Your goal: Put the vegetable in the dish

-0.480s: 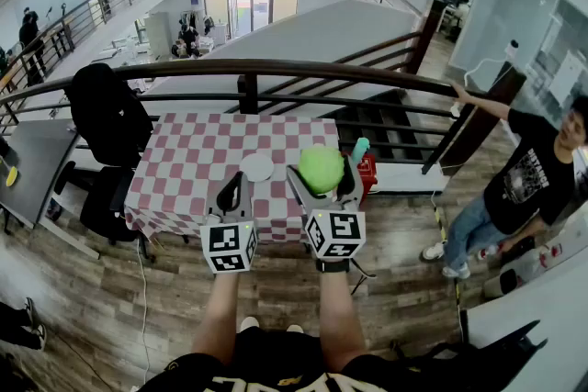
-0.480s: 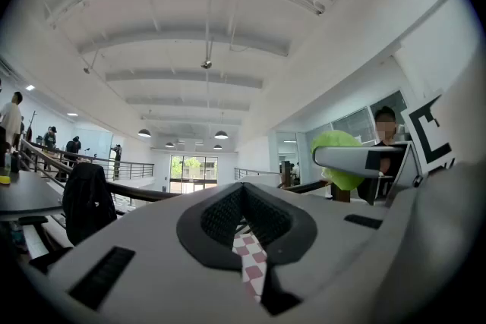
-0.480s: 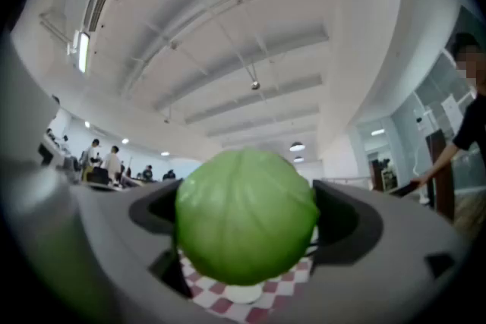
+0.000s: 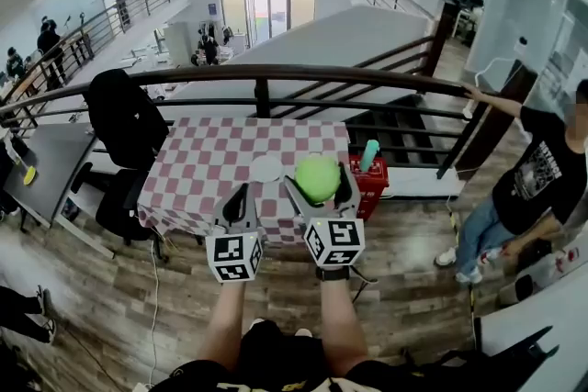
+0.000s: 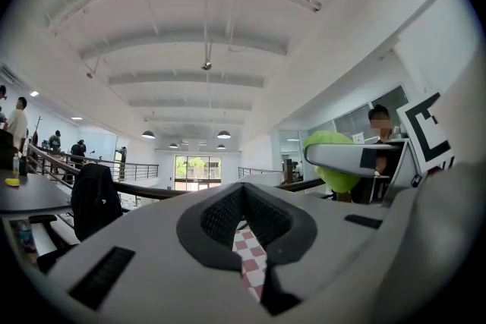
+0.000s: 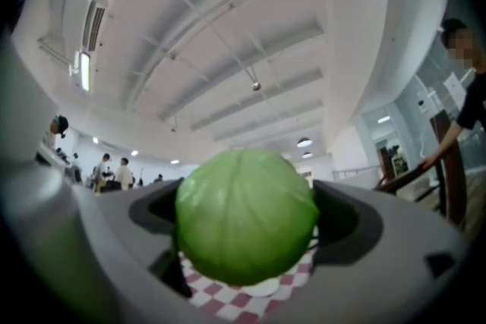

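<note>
Transport step — your right gripper [image 4: 321, 178] grasps green cabbage [image 6: 247, 220], jaws spread wide; left gripper [image 4: 241, 190] clenched, empty. Next: carry over white dish [image 4: 266, 168] on checked table [image 4: 197, 165], lower, release.

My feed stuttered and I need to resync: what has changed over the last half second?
The right claw, still shut on the cabbage, looks to have edged a little left, toward the dish. The head camera shifted slightly too. Nothing was taken hold of or let go. The left claw stays shut and empty, and the dish sits where it was on the table.
</note>
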Motion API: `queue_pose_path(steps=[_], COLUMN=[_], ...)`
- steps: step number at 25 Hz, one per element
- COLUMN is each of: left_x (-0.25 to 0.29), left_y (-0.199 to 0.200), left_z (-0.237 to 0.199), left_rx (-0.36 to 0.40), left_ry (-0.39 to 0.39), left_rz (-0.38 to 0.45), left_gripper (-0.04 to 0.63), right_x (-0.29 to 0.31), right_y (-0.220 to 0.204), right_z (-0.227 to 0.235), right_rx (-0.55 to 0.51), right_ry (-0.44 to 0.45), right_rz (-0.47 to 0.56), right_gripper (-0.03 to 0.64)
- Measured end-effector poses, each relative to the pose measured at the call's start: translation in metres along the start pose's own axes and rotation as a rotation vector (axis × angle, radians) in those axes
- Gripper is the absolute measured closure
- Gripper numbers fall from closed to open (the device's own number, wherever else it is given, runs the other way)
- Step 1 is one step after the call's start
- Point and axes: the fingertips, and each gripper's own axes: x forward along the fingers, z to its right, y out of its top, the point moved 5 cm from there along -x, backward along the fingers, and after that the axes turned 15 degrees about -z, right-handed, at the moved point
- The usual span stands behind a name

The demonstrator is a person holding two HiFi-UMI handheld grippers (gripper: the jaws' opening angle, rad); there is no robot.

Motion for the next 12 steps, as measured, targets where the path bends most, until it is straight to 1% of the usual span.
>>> queue_pose_path(steps=[4, 8, 12], left_x=[-0.008, -0.006, 0.020], left_y=[-0.005, -0.016, -0.028], left_z=[-0.007, 0.000, -0.015], left_rx=[0.010, 0.018, 0.002], left_ry=[0.013, 0.027, 0.015], left_rz=[-0.006, -0.024, -0.054], left_gripper=[0.577, 0.577, 0.577], right_x=[0.001, 0.005, 0.029], right_y=[-0.002, -0.012, -0.026], right_z=[-0.010, 0.000, 0.001], right_rx=[0.016, 0.056, 0.046], right_ry=[0.015, 0.034, 0.056], right_rz=[0.004, -0.011, -0.052], right_gripper=[0.091, 0.092, 0.092])
